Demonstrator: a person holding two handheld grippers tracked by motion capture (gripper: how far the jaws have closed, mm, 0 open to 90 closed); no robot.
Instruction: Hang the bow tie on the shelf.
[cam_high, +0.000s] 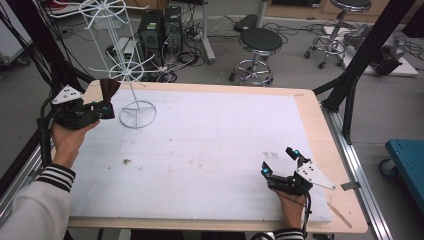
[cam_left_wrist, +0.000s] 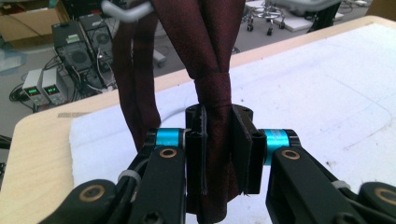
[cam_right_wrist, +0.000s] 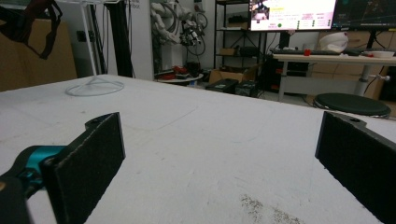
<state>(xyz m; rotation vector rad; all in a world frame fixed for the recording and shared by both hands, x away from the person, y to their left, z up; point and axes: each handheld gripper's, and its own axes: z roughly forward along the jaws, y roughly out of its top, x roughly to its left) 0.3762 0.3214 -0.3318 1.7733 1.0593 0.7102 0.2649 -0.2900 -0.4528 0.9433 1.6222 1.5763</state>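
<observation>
Maroon creased fabric strip (cam_left_wrist: 212, 88) clamped between left fingers (cam_left_wrist: 198, 140); right fingers (cam_right_wrist: 100, 154) spread, empty.

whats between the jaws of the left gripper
A dark maroon fabric strip, bunched narrow, is clamped by the left gripper. It runs up toward a white wire rack arm. Its lower end is covered by the jaws.

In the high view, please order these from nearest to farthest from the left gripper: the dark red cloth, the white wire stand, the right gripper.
1. dark red cloth: clamped in the left gripper.
2. white wire stand: just right of it, far-left of the table.
3. right gripper: near-right corner.
</observation>
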